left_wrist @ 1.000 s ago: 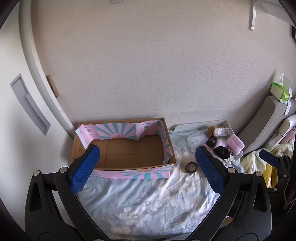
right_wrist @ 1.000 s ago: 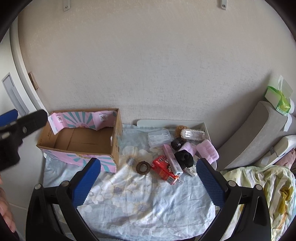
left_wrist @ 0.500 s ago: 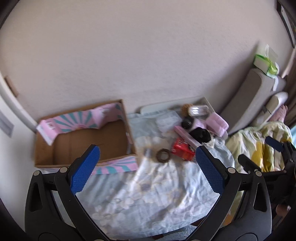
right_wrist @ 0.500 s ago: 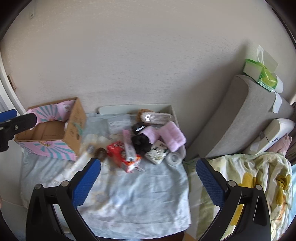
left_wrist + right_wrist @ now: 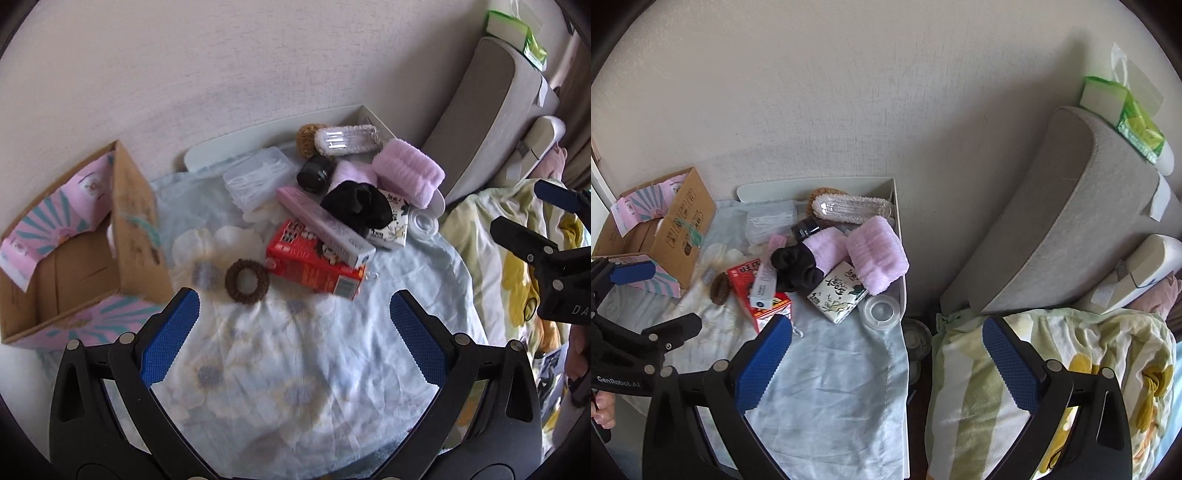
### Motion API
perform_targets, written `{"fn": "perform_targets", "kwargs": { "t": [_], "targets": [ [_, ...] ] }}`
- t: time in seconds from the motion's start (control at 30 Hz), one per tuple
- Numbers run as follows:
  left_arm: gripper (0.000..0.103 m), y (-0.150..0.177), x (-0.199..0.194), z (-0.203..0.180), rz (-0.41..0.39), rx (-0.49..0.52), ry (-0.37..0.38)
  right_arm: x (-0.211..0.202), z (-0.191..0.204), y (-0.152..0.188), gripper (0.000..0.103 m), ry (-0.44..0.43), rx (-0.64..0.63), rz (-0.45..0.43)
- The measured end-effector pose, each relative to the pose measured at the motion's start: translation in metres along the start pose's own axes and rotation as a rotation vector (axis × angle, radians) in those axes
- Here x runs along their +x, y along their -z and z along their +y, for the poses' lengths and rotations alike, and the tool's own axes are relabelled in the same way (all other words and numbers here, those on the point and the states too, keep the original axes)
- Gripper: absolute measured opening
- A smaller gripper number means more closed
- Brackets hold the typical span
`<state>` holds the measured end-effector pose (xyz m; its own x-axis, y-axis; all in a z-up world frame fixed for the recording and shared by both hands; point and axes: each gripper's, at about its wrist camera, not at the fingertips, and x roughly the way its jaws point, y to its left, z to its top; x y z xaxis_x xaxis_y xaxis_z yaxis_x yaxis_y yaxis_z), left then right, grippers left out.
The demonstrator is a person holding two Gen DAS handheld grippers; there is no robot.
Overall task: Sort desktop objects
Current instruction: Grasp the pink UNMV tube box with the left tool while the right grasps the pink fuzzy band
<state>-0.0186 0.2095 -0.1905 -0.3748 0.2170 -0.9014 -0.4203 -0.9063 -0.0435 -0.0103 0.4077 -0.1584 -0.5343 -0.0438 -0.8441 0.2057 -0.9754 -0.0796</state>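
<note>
Left tool (image 5: 295,314) spread wide and empty, hovering over the cloth-covered worktop (image 5: 295,369), both blue pads bare. Right tool (image 5: 886,350) likewise spread wide, grasping nothing, hanging over the worktop's right edge and the flowered quilt (image 5: 1071,350).

One open cardboard box (image 5: 85,236) with pink-and-teal flaps at the left of the worktop, nothing visible inside. One brown hair tie (image 5: 246,281) lying flat just right of the box, apart from it. One red carton (image 5: 314,264) beside the hair tie, with one long pink box (image 5: 323,225) lying across its top. One black scrunchie (image 5: 356,208) touching the pink box's far end. Two pink fluffy rolls (image 5: 406,175) behind the scrunchie, one partly hidden. One small black jar (image 5: 314,173), one clear plastic case (image 5: 260,177), one clear ridged bottle (image 5: 347,138) lying on its side against one tan puff (image 5: 306,137). One printed tissue pack (image 5: 839,291) and one clear round lid (image 5: 881,312) at the pile's right.

One grey cushion (image 5: 1063,206) against the wall, topped with one green wipes pack (image 5: 1126,114).
</note>
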Motion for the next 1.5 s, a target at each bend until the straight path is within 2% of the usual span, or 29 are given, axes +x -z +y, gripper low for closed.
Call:
{"fn": "perform_targets", "kwargs": {
  "t": [0.23, 0.37, 0.5, 0.7, 0.83, 1.03, 1.2, 1.33, 1.5],
  "targets": [
    [0.102, -0.029, 0.044, -0.018, 0.029, 0.026, 0.016, 0.042, -0.009, -0.014, 0.103, -0.048, -0.019, 0.017],
    [0.102, -0.028, 0.065, -0.027, 0.067, 0.04, 0.003, 0.065, -0.011, -0.022, 0.102, -0.046, -0.047, 0.031],
    [0.102, -0.026, 0.075, -0.032, 0.065, 0.068, -0.038, 0.078, -0.011, -0.027, 0.101, -0.073, -0.071, 0.033],
    [0.1, -0.033, 0.088, -0.02, 0.067, 0.023, -0.024, 0.096, -0.004, -0.03, 0.088, -0.079, -0.122, 0.046],
    [0.092, -0.034, 0.097, -0.014, 0.087, 0.013, 0.013, 0.108, 0.0, -0.03, 0.065, -0.087, -0.144, 0.074],
    [0.078, -0.034, 0.094, -0.001, 0.101, -0.036, 0.082, 0.115, 0.002, -0.031, 0.047, -0.1, -0.158, 0.091],
    [0.066, -0.033, 0.089, 0.01, 0.105, -0.057, 0.12, 0.116, 0.003, -0.033, 0.043, -0.085, -0.173, 0.093],
    [0.054, -0.029, 0.083, 0.018, 0.117, -0.085, 0.156, 0.113, 0.0, -0.033, 0.043, -0.09, -0.161, 0.094],
    [0.045, -0.023, 0.075, 0.031, 0.135, -0.098, 0.184, 0.113, 0.0, -0.034, 0.043, -0.084, -0.152, 0.098]
  ]
}}
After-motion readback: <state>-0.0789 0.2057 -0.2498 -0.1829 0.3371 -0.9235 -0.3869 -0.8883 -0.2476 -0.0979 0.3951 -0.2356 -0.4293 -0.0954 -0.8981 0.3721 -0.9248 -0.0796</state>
